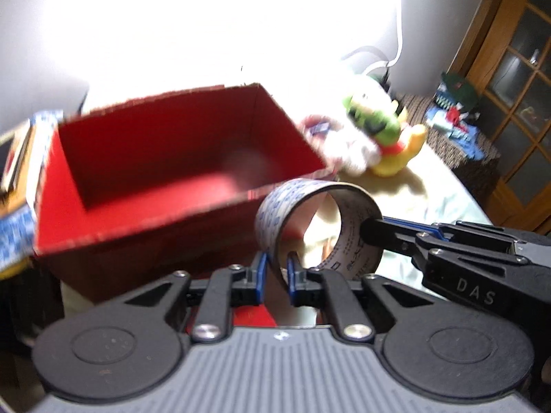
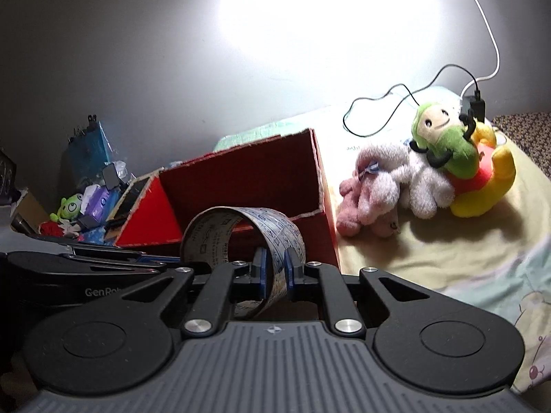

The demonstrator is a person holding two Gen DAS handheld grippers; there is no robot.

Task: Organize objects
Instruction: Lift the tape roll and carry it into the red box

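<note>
Holding the tape roll (image 1: 320, 227) between them, both tools are clamped on its wall: the left hand-held gripper (image 1: 276, 275) pinches the near edge of the ring, and the right hand-held gripper (image 2: 274, 272) pinches the opposite side, one pad inside the core and one outside. We find the roll clear of the bed, just in front of the near wall of the red box (image 1: 165, 172) and about level with its rim, not yet over the opening. The roll is a wide, thin-walled ring, its outer face printed in blue on pale tape and its inner face a grey cardboard core with dark lettering. The box is an open-topped rectangular carton of red card with rough cut edges, and what we can see of its interior is empty. We judge the task to be at an early stage: nothing is stowed in the box, and the roll remains to be carried over the rim and released. Beyond the box a heap of plush toys (image 2: 423, 175), fuzzy in pink, white, green and yellow, lies on the printed bedsheet (image 2: 447, 258), seemingly still to be sorted.
</note>
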